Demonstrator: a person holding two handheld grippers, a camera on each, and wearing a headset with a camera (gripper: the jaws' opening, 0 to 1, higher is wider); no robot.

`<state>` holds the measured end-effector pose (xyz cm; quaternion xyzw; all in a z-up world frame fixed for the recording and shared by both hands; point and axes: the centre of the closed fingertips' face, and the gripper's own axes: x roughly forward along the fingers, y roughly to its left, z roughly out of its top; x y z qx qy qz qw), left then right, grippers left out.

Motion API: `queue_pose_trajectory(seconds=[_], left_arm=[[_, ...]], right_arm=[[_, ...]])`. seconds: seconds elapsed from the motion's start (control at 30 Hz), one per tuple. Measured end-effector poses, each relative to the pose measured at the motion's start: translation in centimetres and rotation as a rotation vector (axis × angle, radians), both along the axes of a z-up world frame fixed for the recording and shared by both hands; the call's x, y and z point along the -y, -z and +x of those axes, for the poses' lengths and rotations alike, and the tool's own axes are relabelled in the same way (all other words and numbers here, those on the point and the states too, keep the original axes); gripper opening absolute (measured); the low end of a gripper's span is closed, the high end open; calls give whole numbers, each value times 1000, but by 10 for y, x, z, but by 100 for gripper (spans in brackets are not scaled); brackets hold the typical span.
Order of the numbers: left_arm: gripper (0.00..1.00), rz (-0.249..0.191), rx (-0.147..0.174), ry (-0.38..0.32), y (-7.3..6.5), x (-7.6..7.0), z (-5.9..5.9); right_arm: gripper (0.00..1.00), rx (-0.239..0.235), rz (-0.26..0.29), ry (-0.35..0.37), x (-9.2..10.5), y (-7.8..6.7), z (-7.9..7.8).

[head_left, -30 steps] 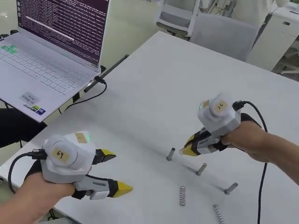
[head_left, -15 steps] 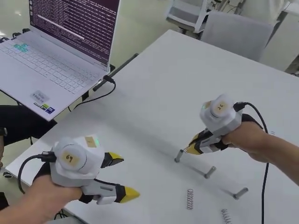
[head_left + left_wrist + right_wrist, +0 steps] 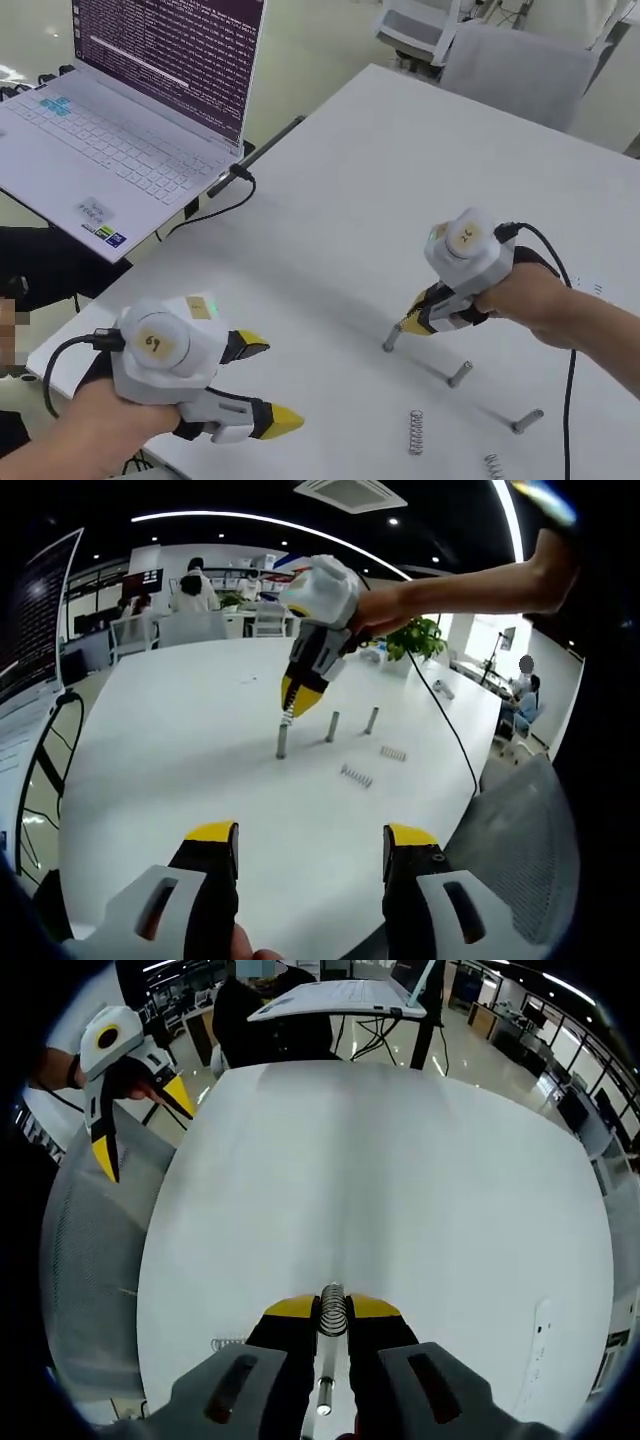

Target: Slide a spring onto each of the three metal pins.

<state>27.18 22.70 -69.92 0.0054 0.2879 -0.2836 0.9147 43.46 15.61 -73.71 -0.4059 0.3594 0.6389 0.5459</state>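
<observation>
Pinching a spring between jaws pressed in on it, your right tool hangs tilted over the first pin, with the spring's lower end right at the pin's top (whether it has caught on the tip, I cannot tell). The second pin and the third pin stand bare, and the three form a row slanting toward the near edge of the counter. Two more springs lie flat closer to that edge: one loose spring near the first two pins, the other loose spring near the third pin. Your left tool hovers above the counter's near left corner, its jaws spread wide with nothing between them. An open laptop sits beyond the counter's left edge.
</observation>
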Motion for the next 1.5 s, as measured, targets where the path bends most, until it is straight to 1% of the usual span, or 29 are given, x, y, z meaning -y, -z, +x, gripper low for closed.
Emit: queue_pose_trajectory(seconds=[0.2,0.43,0.77,0.97,1.1,1.3,1.5], left_arm=[[53,1,-5,-2,1,-1,-2],[53,2,-10,-6,3,-4,-3],[53,-1,-11,-6,4,-3,-2],[53,0,-13,-2,5,-2,-3],[53,0,-12,-3,5,-2,-3],[53,-1,-14,-5,6,-3,-2],[53,-3,-16,-3,6,-2,-2]], right_arm=[[9,1,-5,-9,-3,2,-1],[9,16,-26,-32,-4,7,-1],[9,33,-63,-65,-4,13,-2],[9,50,-88,-92,-5,18,-3],[9,42,-90,-88,-8,19,-1],[9,57,-119,-122,-8,24,-3],[9,59,-134,-132,-10,30,-2]])
